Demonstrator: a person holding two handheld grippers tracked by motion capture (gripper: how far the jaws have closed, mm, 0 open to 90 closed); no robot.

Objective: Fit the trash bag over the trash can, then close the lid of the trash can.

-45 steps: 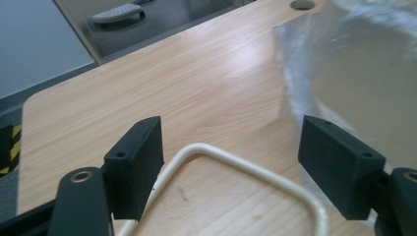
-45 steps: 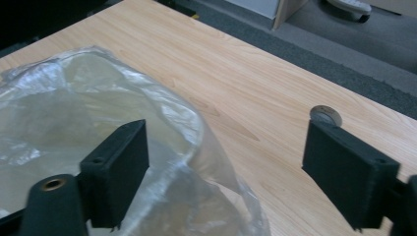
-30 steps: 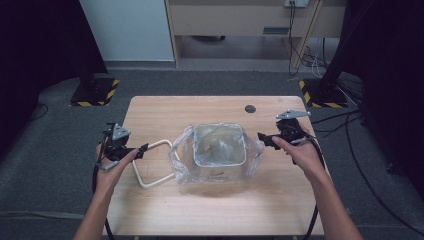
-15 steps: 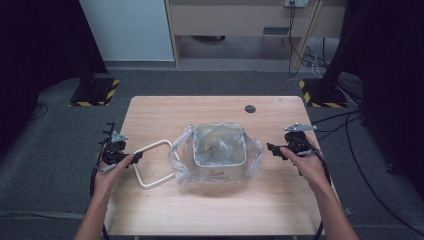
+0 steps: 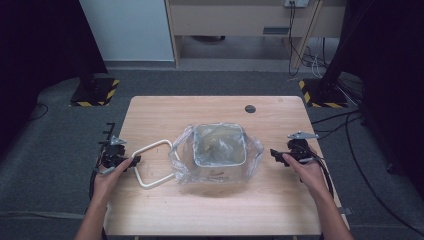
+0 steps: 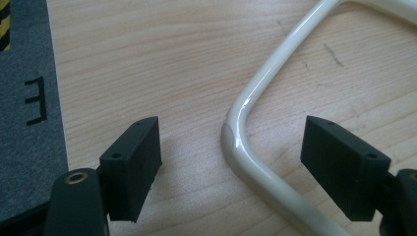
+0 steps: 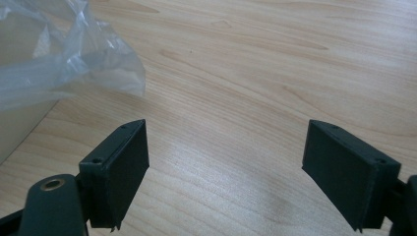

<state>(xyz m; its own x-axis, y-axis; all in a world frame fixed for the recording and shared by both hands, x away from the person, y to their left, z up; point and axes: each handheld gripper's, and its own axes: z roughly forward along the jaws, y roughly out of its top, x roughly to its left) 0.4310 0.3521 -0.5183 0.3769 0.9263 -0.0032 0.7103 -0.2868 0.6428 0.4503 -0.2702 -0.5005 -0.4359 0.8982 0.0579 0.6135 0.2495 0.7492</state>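
A square grey bin (image 5: 219, 145) lined with a clear plastic bag (image 5: 252, 152) stands mid-table. A cream rounded-corner frame (image 5: 150, 162) lies flat to its left. My left gripper (image 5: 135, 160) is low at the frame's left corner. In the left gripper view that corner (image 6: 235, 140) lies between the jaws of my left gripper (image 6: 231, 127); they have just been closing, but the pads (image 6: 135, 157) stand apart from it. My right gripper (image 5: 273, 152) sits low, right of the bag. In its own view my right gripper (image 7: 228, 129) is open with bare wood between the jaws, and the bag (image 7: 64, 59) lies at upper left.
A small dark disc (image 5: 250, 108) lies near the table's far edge. The table's left edge (image 6: 58, 98) runs just beside the left jaw, over grey carpet. Yellow-black striped stand bases (image 5: 95, 92) sit on the floor beyond the table.
Both hands have come down toward the tabletop. The left gripper has settled around the frame's corner, and the right one has dropped beside the bag.
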